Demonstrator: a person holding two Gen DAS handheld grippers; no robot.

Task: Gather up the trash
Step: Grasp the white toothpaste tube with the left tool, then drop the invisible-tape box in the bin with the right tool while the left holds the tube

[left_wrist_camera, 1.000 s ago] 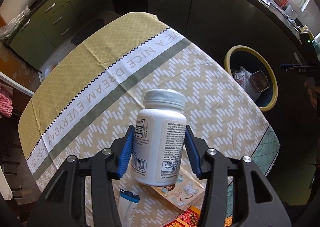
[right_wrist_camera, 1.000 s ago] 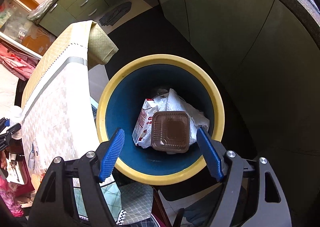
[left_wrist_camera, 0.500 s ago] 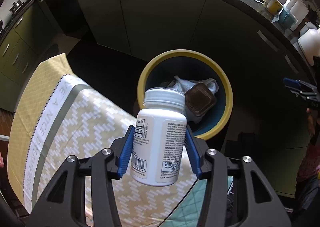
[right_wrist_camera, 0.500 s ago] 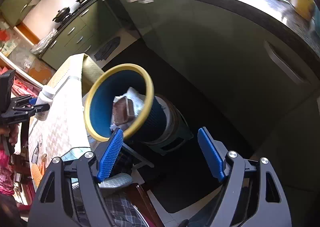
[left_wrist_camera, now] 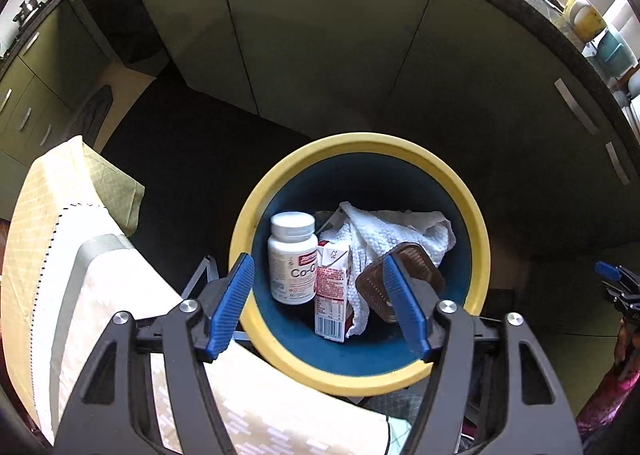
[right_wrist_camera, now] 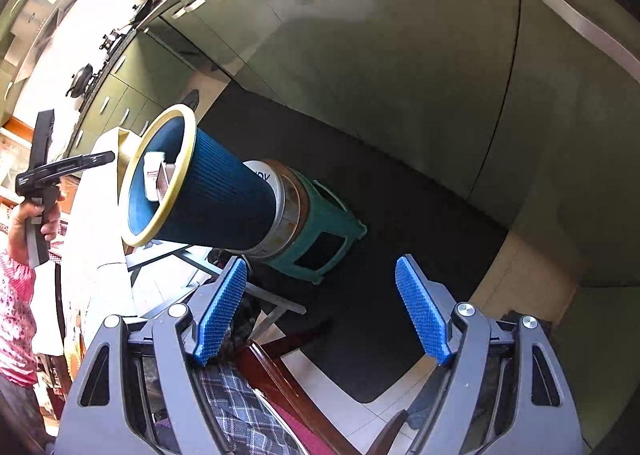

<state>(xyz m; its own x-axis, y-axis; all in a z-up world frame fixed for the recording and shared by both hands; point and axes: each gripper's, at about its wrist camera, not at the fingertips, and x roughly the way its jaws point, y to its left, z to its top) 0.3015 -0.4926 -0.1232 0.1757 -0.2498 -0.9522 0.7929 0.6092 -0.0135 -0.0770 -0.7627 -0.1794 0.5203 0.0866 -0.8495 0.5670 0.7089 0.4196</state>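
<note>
The pill bottle (left_wrist_camera: 291,257) has dropped into the bin (left_wrist_camera: 478,215); both grippers gape empty.

One bin (left_wrist_camera: 478,223) on show, blue inside with a yellow rim, and four bits of trash counted in it: one white pill bottle (left_wrist_camera: 291,259), one small carton (left_wrist_camera: 331,295), one crumpled white paper towel (left_wrist_camera: 394,229), one brown plastic tub (left_wrist_camera: 412,283). Two grippers in play, one left gripper (left_wrist_camera: 320,307) and one right gripper (right_wrist_camera: 320,311), each with two blue pads. Under the bin, one metal can (right_wrist_camera: 286,211) and one teal stool (right_wrist_camera: 324,233) carrying it. One table, under one patterned tablecloth (left_wrist_camera: 72,223). In the left wrist view, six cabinet handles counted for certain; others are too small to tell.
</note>
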